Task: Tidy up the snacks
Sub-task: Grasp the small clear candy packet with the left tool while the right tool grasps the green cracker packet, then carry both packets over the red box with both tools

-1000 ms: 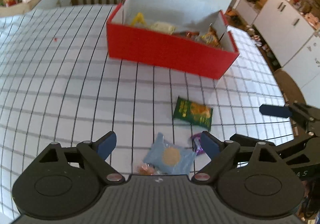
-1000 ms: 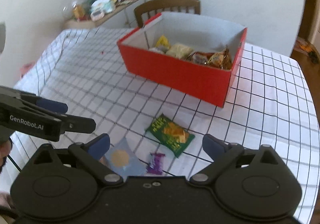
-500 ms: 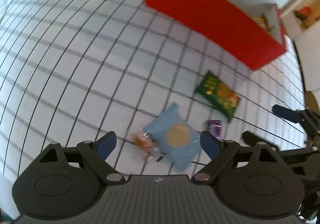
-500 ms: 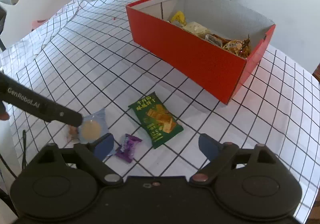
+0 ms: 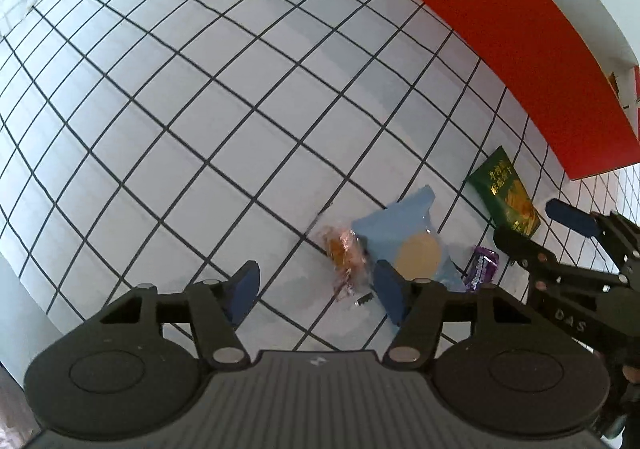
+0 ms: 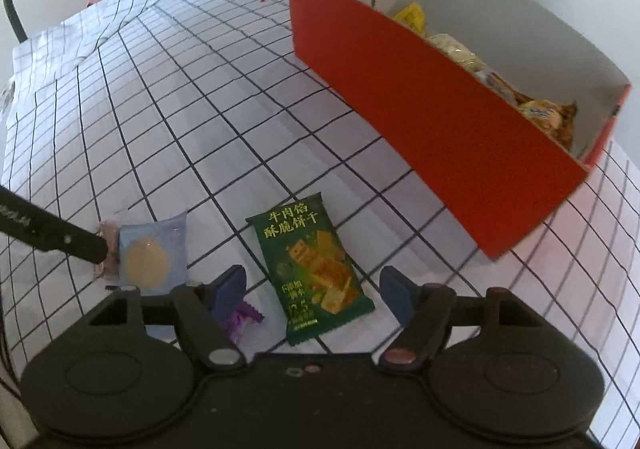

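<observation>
Left wrist: left gripper [image 5: 316,285] spread, perhaps touching clear-wrapped snack [image 5: 343,249]

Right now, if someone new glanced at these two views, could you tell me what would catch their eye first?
Probably the big red box, open-topped at the far right of the checked tablecloth, with several snacks already inside. Next, the loose packets in front of it: a green cracker packet between the open fingers of the right gripper, and a pale blue wrapper beside a small clear-wrapped snack, just ahead of the open left gripper.
</observation>
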